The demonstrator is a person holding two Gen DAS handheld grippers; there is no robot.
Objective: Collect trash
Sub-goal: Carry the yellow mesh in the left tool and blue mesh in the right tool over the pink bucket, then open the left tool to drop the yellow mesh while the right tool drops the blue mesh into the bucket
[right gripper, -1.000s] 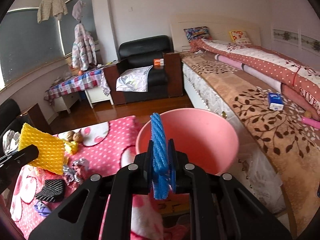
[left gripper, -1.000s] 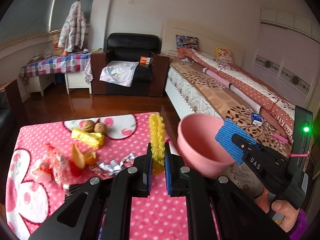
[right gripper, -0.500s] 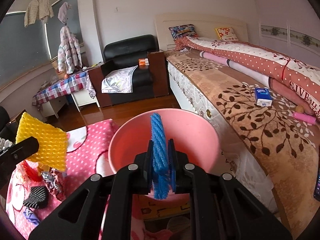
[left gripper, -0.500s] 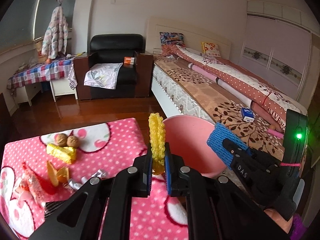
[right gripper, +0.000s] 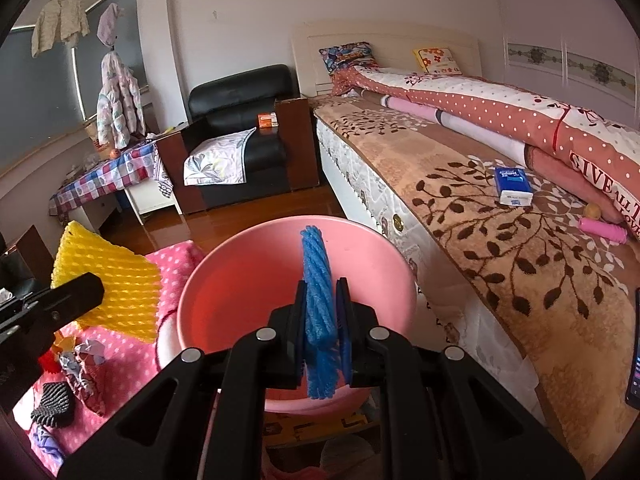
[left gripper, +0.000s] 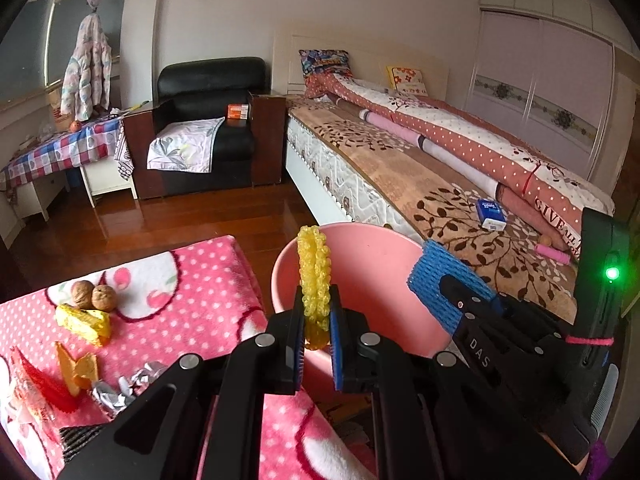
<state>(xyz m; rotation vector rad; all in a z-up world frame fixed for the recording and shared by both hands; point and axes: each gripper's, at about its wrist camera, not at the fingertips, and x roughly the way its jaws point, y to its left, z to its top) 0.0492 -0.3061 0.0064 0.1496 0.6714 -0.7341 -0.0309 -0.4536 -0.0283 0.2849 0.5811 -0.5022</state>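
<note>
Right wrist view: the right gripper point(right gripper: 322, 314) is clamped on a blue foam net sleeve point(right gripper: 318, 280) and is positioned over the mouth of the pink basin point(right gripper: 224, 280), which serves as the trash receptacle. The basin interior that is visible contains no items. Left wrist view: the left gripper point(left gripper: 316, 314) is clamped on a yellow foam net sleeve point(left gripper: 315, 276) and is positioned at the near rim of the pink basin point(left gripper: 360, 264), beside the table edge.

Progress assessment: two trash items are lifted and carried to the basin; neither is released. The next step is judged to be opening both jaws so that the sleeves drop inside. The yellow sleeve sits close to the rim and may fall outside unless it is moved further in.

Items remaining on the pink polka-dot tablecloth point(left gripper: 208, 280):
- crumpled foil wrapper point(left gripper: 120, 384)
- yellow wrapper point(left gripper: 84, 322)
- orange wrapper pieces point(left gripper: 76, 368)
- red wrapper point(left gripper: 48, 388)
- black foam net point(right gripper: 52, 404)

Two walnuts point(left gripper: 94, 294) lie beside the yellow wrapper; whether they count as trash cannot be determined.

Room: a bed point(right gripper: 500, 208) with a leaf-pattern cover stands just beside the basin. A black armchair point(left gripper: 208, 120) stands against the far wall. The floor is dark polished wood.
</note>
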